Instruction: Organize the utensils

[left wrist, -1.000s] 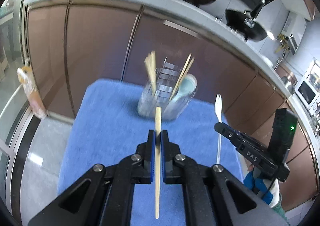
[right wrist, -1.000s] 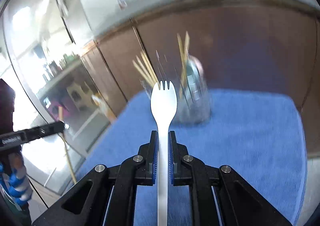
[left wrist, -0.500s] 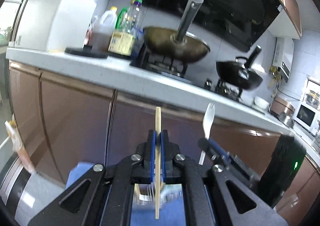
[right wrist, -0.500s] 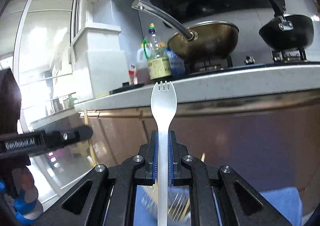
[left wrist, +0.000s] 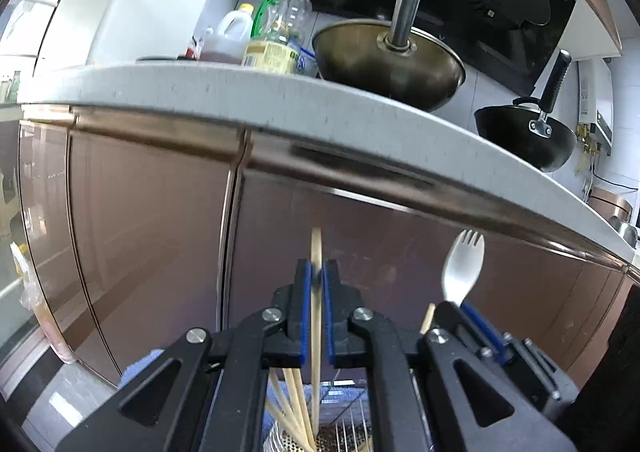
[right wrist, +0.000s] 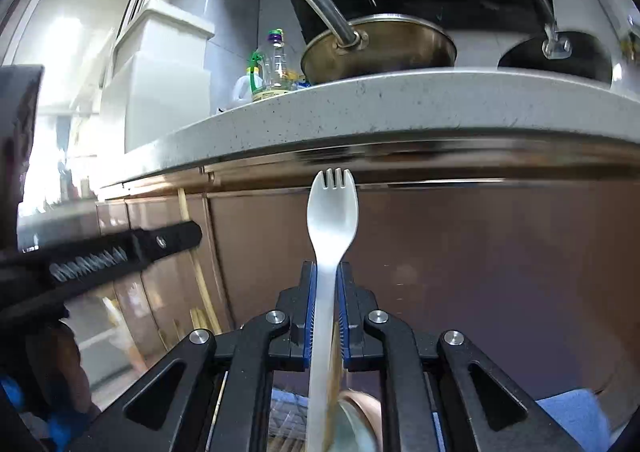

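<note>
My left gripper (left wrist: 316, 268) hangs over the clear utensil holder (left wrist: 320, 440), where several chopsticks (left wrist: 288, 404) stand. A wooden chopstick (left wrist: 316, 316) stands upright between its blue pads with its lower end inside the holder. The jaws are opening and the stick looks blurred and loose. My right gripper (right wrist: 328, 268) is shut on the handle of a white spork (right wrist: 332, 207) held upright, and its jaws are starting to open. It sits close at the right in the left wrist view (left wrist: 456, 306). The holder's rim (right wrist: 352, 428) shows under the spork.
A blue cloth (right wrist: 568, 416) lies under the holder. Brown cabinet doors (left wrist: 152, 219) and a grey countertop edge (left wrist: 280, 99) stand right ahead. On the counter are a brass wok (left wrist: 384, 59), a black pan (left wrist: 524, 135) and oil bottles (left wrist: 276, 35).
Both grippers moved forward to the holder, and the view lifted from the cloth to the cabinets and counter. The chopstick has slid down between the left pads. The spork keeps its place.
</note>
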`<state>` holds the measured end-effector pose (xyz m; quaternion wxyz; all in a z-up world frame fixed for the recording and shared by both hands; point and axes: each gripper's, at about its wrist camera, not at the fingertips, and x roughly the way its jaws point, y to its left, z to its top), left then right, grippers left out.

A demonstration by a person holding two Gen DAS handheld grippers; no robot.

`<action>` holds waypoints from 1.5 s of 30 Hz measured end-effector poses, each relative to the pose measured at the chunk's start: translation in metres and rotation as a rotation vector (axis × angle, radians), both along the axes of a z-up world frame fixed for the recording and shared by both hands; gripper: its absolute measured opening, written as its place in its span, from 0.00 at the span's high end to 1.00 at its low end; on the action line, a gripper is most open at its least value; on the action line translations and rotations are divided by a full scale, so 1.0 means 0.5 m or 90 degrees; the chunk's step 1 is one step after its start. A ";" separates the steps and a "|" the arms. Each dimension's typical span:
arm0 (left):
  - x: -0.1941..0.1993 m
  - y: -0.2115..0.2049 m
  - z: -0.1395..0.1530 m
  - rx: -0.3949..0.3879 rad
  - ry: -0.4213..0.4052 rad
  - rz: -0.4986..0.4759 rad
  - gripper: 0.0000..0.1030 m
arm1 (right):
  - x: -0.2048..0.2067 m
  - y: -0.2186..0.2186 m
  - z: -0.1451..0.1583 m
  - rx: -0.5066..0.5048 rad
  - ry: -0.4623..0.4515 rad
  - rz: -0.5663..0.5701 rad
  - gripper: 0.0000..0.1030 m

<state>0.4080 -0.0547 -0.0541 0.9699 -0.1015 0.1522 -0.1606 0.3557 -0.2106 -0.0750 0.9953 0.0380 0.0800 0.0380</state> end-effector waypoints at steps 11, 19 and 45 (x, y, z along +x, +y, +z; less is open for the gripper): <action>-0.071 0.035 0.024 0.012 0.023 0.004 0.84 | -0.063 -0.007 0.035 0.000 0.022 0.004 0.73; -0.212 0.074 0.065 0.034 0.041 0.018 0.62 | -0.185 -0.009 0.076 -0.006 0.052 -0.026 0.47; -0.631 0.099 0.148 0.156 -0.010 0.099 0.38 | -0.640 -0.031 0.157 -0.059 0.048 -0.147 0.00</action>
